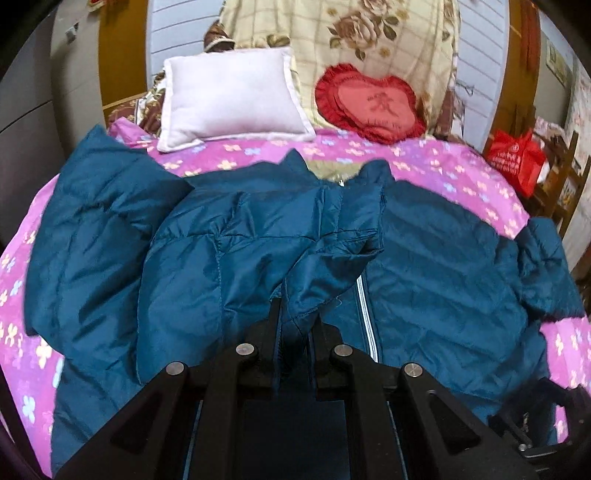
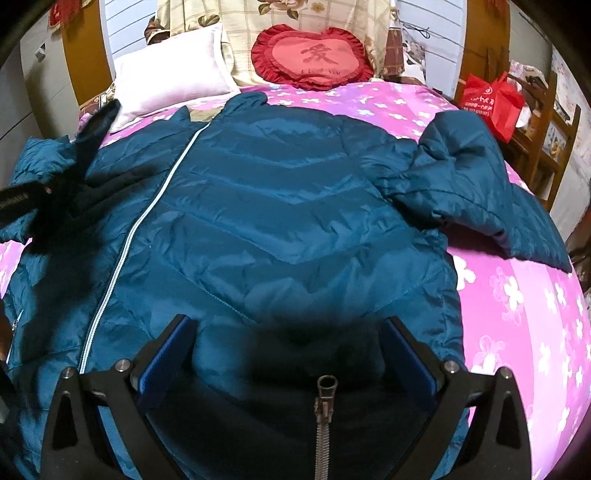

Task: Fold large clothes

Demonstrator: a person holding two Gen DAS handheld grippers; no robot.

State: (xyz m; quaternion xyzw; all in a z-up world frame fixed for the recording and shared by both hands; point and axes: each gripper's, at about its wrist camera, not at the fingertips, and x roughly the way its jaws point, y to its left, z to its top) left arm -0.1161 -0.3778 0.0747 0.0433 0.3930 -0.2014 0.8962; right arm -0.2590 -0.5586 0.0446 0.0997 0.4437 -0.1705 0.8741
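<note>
On the bed: a teal quilted puffer jacket point(image 2: 280, 206) lies spread front-up over the pink floral bedsheet point(image 2: 517, 295), collar toward the pillows, hem toward me.
Left claw: my left gripper point(image 1: 295, 325) is pinched tight on a fold of the jacket's sleeve point(image 1: 325, 266), the fabric bunched between the black fingers and drawn across the jacket's front.
Right claw: my right gripper point(image 2: 288, 354) stands wide, its blue-padded fingers point(image 2: 162, 358) spread over the jacket's lower edge with nothing between them; whether they touch the fabric I cannot tell.
Zipper line: a pale zipper strip point(image 2: 147, 214) runs slantwise down the jacket, left of centre in the right wrist view; in the left wrist view it lies just right of my closed fingers.
Other sleeve: the far sleeve point(image 2: 480, 184) is bent at the elbow and rests on the sheet, near the bed's right edge.
Head of bed: a white pillow point(image 1: 229, 99) and a red heart-shaped cushion point(image 1: 369, 103) lean on a cream floral quilt point(image 1: 332, 33), apart from the jacket.
Beside the bed: a red shopping bag point(image 2: 491, 99) sits on wooden furniture at the right.
</note>
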